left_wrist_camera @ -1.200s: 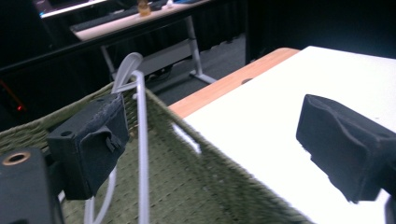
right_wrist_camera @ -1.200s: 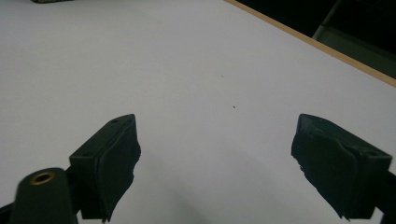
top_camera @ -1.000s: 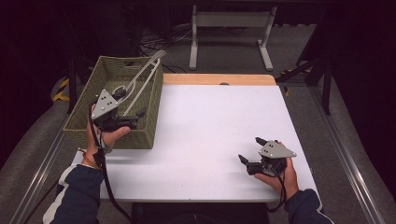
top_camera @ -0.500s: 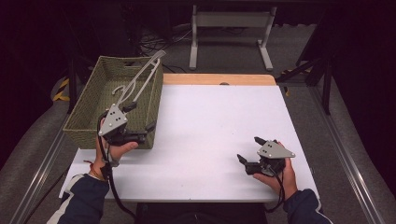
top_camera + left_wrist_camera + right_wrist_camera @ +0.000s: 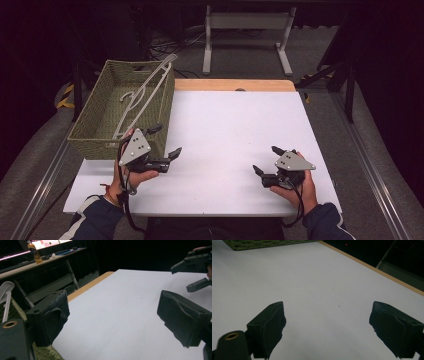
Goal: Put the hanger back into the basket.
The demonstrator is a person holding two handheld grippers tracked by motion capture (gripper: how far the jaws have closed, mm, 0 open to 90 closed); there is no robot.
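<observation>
Woven basket (image 5: 100, 117) with white hanger (image 5: 142, 95) sits just beside our left gripper (image 5: 165, 142); both grippers' jaws gape, empty.

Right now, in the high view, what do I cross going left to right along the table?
Woven basket holding the white hanger → left gripper, jaws open, beside the basket's near right corner → bare white tabletop → right gripper, jaws open, near the front right.

Dark room, grey floor (image 5: 45, 150), metal stand (image 5: 247, 30) behind
</observation>
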